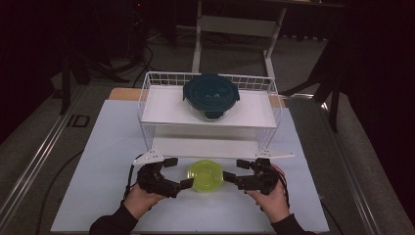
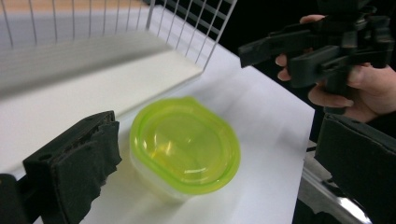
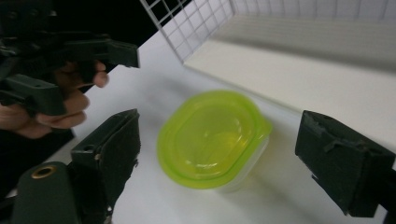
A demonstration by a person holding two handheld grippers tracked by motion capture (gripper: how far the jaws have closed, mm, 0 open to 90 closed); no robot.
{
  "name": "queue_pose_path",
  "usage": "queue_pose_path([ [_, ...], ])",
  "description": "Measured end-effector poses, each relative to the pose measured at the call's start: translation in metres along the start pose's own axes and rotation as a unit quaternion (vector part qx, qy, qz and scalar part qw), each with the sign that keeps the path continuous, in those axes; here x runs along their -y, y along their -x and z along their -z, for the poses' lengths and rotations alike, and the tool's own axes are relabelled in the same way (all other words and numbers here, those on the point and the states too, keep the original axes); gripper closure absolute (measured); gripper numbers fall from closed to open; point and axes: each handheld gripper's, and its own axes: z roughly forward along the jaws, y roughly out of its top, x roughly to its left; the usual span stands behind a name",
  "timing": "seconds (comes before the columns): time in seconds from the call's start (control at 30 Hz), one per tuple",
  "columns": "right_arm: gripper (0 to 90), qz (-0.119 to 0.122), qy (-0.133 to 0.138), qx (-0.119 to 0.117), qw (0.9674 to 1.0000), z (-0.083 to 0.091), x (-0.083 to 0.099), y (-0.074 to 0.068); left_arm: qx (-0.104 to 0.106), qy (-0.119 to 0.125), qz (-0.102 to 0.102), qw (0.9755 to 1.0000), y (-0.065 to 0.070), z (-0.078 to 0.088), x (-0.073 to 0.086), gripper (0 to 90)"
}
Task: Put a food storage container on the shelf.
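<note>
A small clear tub with a lime-green lid stands on the white table cover just in front of a white wire rack. My left gripper is open at the tub's left side, its near jaw tip almost at the rim. My right gripper is open at the tub's right side, equally close. In the left gripper view the tub lies between my open jaws, with the right gripper beyond it. The right gripper view has the tub between open jaws and the left gripper behind it.
On the rack's top shelf sits a round glass container with a dark teal lid. The lower shelf is bare and starts right behind the tub. The white table cover stretches left and right of my hands. Dark floor and table legs lie beyond.
</note>
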Motion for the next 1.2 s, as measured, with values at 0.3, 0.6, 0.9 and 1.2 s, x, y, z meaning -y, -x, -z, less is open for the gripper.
queue_pose_path([
  [0.3, 34.5, -0.092, -0.046, -0.01, 0.9947, -0.022, 0.006, 0.02, -0.016, -0.051, 0.117, 0.9917, -0.027, -0.019, 0.012, 9.9],
  [0.6, 45.1, -0.154, -0.078, -0.009, 0.985, -0.04, 0.013, 0.034, -0.032, -0.072, 0.176, 0.9813, -0.038, -0.037, 0.023, 29.9],
  [0.9, 64.6, -0.171, -0.101, -0.01, 0.98, -0.047, 0.02, 0.037, -0.017, -0.075, 0.191, 0.9785, -0.04, -0.041, 0.027, 60.2],
  [1.2, 75.1, -0.166, -0.108, -0.023, 0.9799, -0.048, 0.021, 0.03, -0.015, -0.08, 0.182, 0.9799, -0.032, -0.04, 0.026, 73.1],
])
